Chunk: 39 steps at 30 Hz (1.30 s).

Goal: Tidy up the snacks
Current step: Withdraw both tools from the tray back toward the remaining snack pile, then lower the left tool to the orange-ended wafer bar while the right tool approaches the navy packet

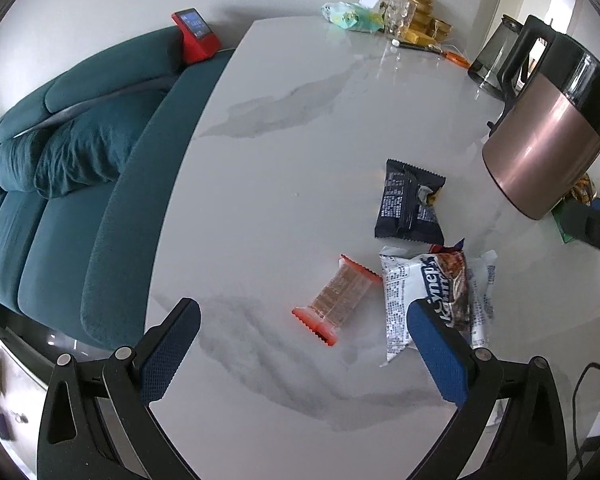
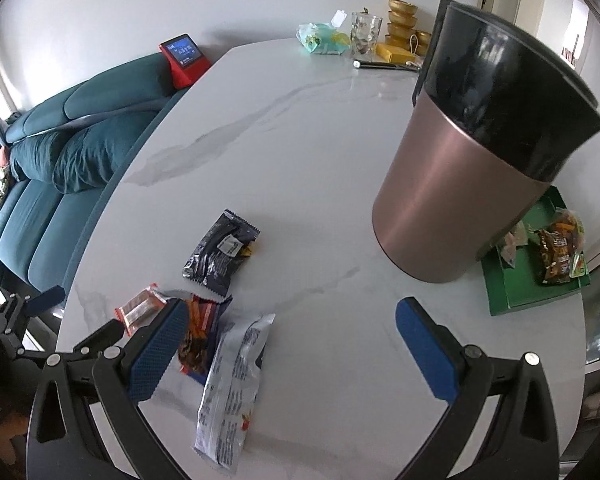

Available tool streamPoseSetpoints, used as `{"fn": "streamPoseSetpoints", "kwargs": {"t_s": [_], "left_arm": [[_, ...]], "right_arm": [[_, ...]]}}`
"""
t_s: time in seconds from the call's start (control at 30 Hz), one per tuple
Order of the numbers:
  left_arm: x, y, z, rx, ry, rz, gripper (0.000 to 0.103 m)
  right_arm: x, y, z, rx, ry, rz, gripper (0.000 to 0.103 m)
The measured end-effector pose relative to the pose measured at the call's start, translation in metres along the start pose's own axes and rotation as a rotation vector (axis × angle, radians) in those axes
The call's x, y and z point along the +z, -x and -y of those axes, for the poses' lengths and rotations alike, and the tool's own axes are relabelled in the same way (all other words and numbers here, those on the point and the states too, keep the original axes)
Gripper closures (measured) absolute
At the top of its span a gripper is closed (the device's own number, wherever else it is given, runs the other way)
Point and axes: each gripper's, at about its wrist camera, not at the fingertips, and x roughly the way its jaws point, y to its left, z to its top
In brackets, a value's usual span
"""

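Right wrist view: both the right gripper [image 2: 292, 344] and left gripper [image 1: 304, 356] are held wide and empty above loose snack packets [image 2: 230, 384] near the tabletop [image 2: 300, 160] edge, presumably destined for the green tray [image 2: 500, 292].

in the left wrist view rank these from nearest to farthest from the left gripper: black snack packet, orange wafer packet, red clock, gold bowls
1. Orange wafer packet, lying just ahead of the open left gripper.
2. Black snack packet, farther up the table, right of centre.
3. Red clock, on the sofa back beyond the table's far left corner.
4. Gold bowls, at the far right end; too close to call against the clock.
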Motion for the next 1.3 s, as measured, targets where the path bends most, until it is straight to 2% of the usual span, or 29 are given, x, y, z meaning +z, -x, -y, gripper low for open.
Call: {"fn": "streamPoseSetpoints", "kwargs": {"t_s": [0.47,0.9,1.3], "left_arm": [[0.001,-0.028,-0.001,-0.014,-0.031,-0.039,0.002],[0.005,-0.039,-0.002,-0.003,-0.035,-0.047,0.002],[0.008,-0.051,0.003,0.01,-0.059,-0.067,0.002]], "right_arm": [[0.014,-0.034,-0.003,-0.001,-0.013,-0.045,0.0],[0.028,-0.077,-0.015,-0.016,0.05,-0.102,0.0],[0.043,-0.105,-0.032,0.043,0.036,-0.144,0.0]]}}
